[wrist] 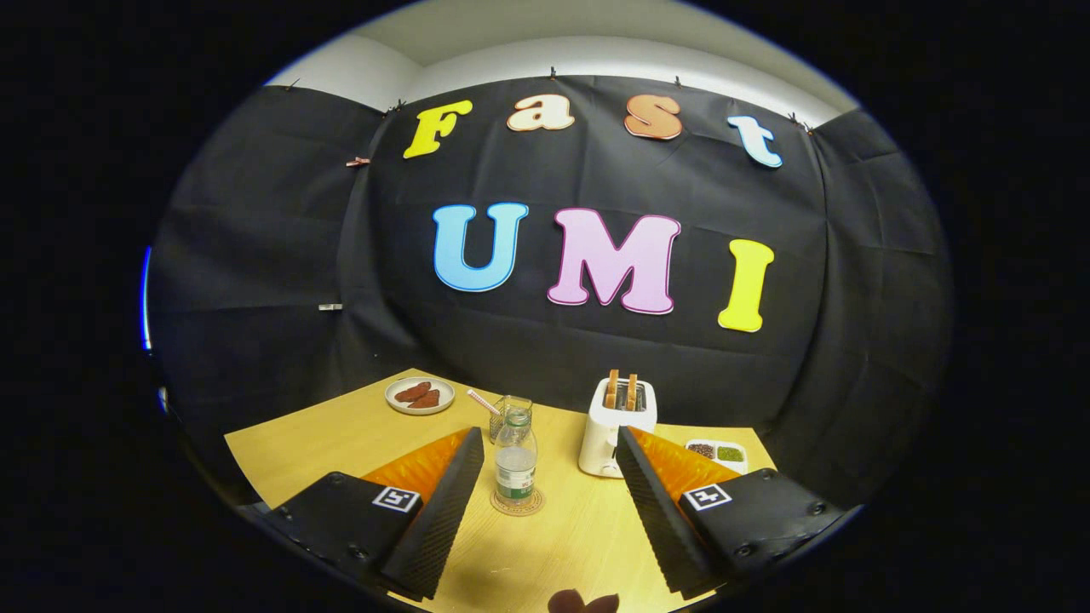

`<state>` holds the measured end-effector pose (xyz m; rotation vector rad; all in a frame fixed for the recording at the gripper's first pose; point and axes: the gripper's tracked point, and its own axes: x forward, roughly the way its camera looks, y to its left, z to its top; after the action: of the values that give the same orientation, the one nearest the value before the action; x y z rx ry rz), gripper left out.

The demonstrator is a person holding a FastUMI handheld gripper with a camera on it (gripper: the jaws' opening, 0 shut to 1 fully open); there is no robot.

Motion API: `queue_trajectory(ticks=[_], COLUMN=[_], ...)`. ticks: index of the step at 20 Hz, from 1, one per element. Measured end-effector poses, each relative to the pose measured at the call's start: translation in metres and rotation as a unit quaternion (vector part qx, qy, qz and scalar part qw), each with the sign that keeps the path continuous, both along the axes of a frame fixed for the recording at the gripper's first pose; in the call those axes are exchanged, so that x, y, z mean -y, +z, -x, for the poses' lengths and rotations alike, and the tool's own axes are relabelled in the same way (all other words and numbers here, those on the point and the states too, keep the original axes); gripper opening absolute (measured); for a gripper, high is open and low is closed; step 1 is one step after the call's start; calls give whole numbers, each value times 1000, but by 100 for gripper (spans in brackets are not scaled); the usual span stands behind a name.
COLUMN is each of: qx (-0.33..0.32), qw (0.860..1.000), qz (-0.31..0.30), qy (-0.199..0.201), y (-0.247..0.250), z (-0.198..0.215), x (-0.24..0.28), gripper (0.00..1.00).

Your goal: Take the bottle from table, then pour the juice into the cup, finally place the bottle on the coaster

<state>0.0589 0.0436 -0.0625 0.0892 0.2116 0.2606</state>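
Looked basically done: bottle (515, 464) sat on the coaster (517, 502) at lower center, tool (549, 477) wide open, holding nothing.

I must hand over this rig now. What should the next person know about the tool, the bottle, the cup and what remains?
Tool: open, holding nothing, fingers spread either side of the bottle but short of it.
Bottle: upright on the coaster, just ahead of the fingers, cap on.
Cup: directly behind the bottle, a straw in it; its fill cannot be told.
Done: bottle stands on the coaster.
Left: cannot tell whether juice was poured; check the cup.
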Motion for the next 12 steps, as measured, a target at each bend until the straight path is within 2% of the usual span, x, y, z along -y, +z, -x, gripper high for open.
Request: queue_trajectory(ticks=[7, 12], qx=[16, 14], qw=[1000, 1000], qz=[16, 15], qy=[-12, -10], y=[37, 44], z=[20, 25], x=[14, 19], gripper=[96, 96])
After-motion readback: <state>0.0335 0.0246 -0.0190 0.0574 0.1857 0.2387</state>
